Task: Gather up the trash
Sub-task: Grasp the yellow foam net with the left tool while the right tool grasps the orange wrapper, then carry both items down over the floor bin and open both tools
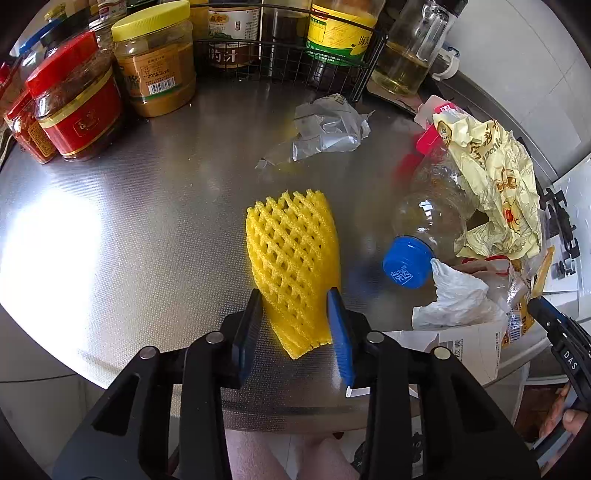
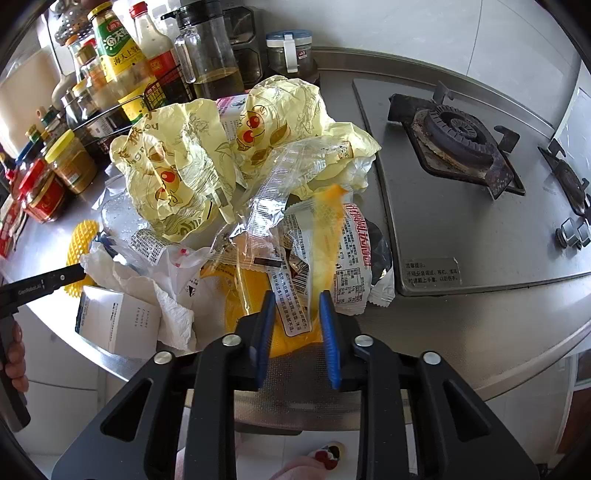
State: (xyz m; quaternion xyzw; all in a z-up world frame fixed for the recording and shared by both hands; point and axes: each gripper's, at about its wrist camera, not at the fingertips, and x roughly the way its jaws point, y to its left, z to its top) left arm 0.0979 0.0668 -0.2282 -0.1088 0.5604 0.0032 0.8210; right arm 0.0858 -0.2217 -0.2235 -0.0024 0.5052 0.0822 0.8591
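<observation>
A yellow foam fruit net (image 1: pixel 293 266) lies on the steel counter, its near end between the fingers of my left gripper (image 1: pixel 295 299), which is partly closed around it. The net also shows in the right wrist view (image 2: pixel 82 240). A clear bottle with a blue cap (image 1: pixel 406 266), a pale yellow wrapper (image 1: pixel 495 177), white tissue (image 1: pixel 458 299) and a silver wrapper (image 1: pixel 328 129) lie nearby. My right gripper (image 2: pixel 297 301) is open at the edge of the trash pile, with an orange and clear snack wrapper (image 2: pixel 295 295) between its fingers.
Sauce jars (image 1: pixel 77 99) and oil bottles in a wire rack (image 1: pixel 332 33) line the back. A white carton (image 2: pixel 118 325) sits at the counter's front edge. The gas hob (image 2: pixel 458 136) lies right of the pile.
</observation>
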